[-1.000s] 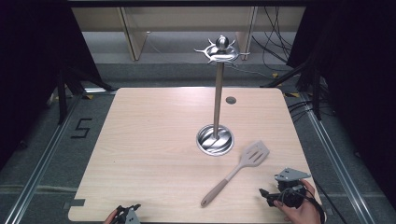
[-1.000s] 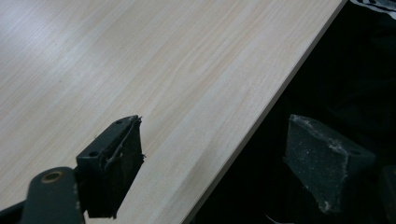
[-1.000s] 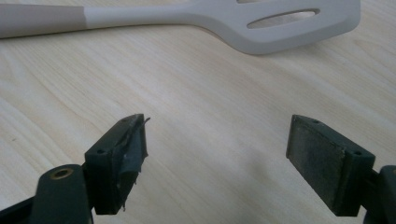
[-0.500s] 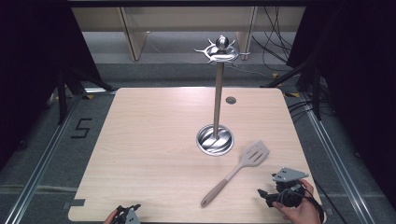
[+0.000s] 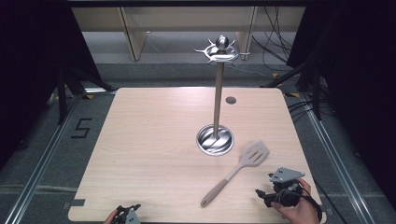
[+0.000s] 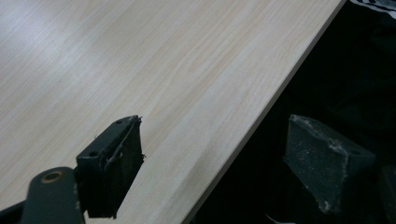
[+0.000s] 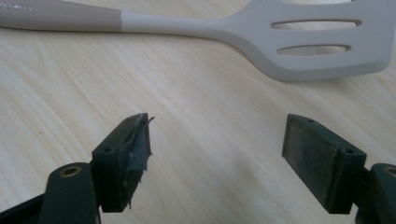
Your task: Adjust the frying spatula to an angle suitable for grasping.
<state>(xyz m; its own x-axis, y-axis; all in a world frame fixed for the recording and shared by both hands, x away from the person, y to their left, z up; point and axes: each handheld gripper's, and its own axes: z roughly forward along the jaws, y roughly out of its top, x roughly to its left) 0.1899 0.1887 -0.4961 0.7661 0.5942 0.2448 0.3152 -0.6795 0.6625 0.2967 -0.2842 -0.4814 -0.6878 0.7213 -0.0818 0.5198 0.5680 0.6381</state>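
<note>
1. High view: a slotted spatula (image 5: 236, 171) lies flat on the wooden table (image 5: 154, 140), angled from its tan handle end near the front edge up to its pale head, just beside the round base of a tall metal utensil stand (image 5: 217, 98) but apart from it
2. The right gripper (image 5: 268, 195), held in a hand (image 5: 299, 210) at the table's front right corner, sits near the spatula's handle; in the right gripper view its jaws stand wide apart and empty over bare wood, the spatula (image 7: 224, 25) just beyond them
3. The left gripper (image 6: 215, 158) hangs over the front left edge of the table, jaws spread with nothing between them
4. The spatula looks light and fairly stiff, likely with a matte, grippy coating; its narrow handle seems the best place to take hold, since the broad thin head would be awkward to pinch off the tabletop
5. In the high view the left gripper is cut off by the bottom edge, and the small print on the handle is unreadable
</note>
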